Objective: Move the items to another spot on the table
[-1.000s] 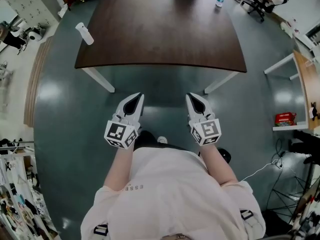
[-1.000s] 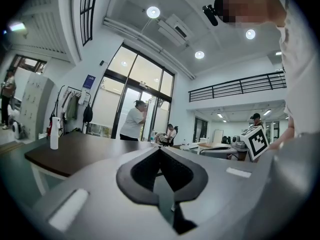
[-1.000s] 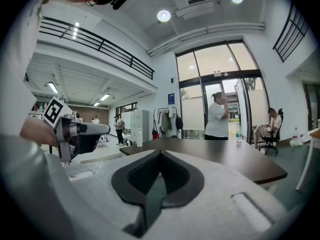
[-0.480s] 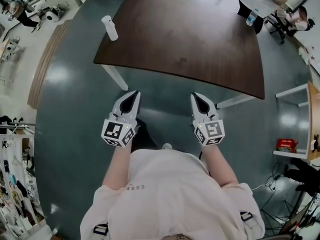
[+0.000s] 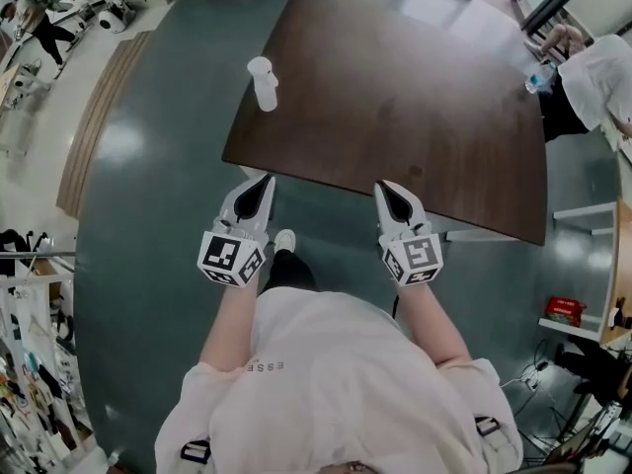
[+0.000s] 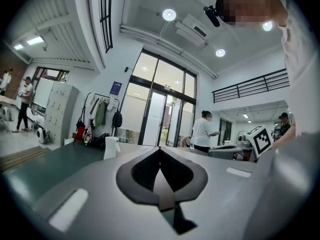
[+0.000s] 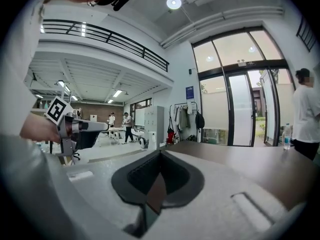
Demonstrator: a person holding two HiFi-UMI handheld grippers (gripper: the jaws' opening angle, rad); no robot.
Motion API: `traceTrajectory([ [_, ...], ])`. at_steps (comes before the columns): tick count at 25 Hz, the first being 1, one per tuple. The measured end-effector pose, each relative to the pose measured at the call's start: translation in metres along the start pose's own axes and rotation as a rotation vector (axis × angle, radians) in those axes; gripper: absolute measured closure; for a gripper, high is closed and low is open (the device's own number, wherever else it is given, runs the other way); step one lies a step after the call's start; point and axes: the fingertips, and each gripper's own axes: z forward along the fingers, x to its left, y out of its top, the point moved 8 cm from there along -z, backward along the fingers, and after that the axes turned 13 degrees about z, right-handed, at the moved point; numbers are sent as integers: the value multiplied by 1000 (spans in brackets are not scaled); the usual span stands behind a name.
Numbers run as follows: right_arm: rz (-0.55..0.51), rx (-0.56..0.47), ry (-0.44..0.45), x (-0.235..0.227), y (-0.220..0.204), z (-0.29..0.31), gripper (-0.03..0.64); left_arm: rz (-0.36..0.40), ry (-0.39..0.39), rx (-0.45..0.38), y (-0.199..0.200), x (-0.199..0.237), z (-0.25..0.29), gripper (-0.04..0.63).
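Note:
A white spray bottle (image 5: 262, 83) stands upright on the left corner of the dark brown table (image 5: 395, 97); the left gripper view shows this spray bottle (image 6: 111, 147) ahead and to the left. A clear water bottle (image 5: 538, 77) stands at the table's far right edge, and the water bottle (image 7: 286, 136) is small in the right gripper view. My left gripper (image 5: 259, 184) hangs shut and empty just short of the table's near edge. My right gripper (image 5: 387, 190) is shut and empty, its tips over the near edge.
A person in a white shirt (image 5: 600, 67) stands at the table's far right side. A white table leg (image 5: 479, 235) shows under the near right edge. A red box (image 5: 565, 312) lies on a shelf at right. Grey-green floor surrounds the table.
The table and spray bottle have come much closer and swung right in the head view as I walked forward. Both grippers stayed shut, level in front of me.

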Motion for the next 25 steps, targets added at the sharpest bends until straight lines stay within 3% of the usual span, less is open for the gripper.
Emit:
traceTrajectory([
  [6,14,0,-2,19,22,98,627,13,-28,4,12,89,30,581],
  [13,-11,-2,92,47,46,192,620,5,14,-4,18,160,42,581],
  [15,-9,25,126,52,47,218,496,-7,36,1,14,175,44,581],
  [18,6,46,158,52,46,248,378,-26,68,17,5,190,49,581],
  [25,-4,104,234,55,39,304,277,-63,165,56,-11,213,49,581],
])
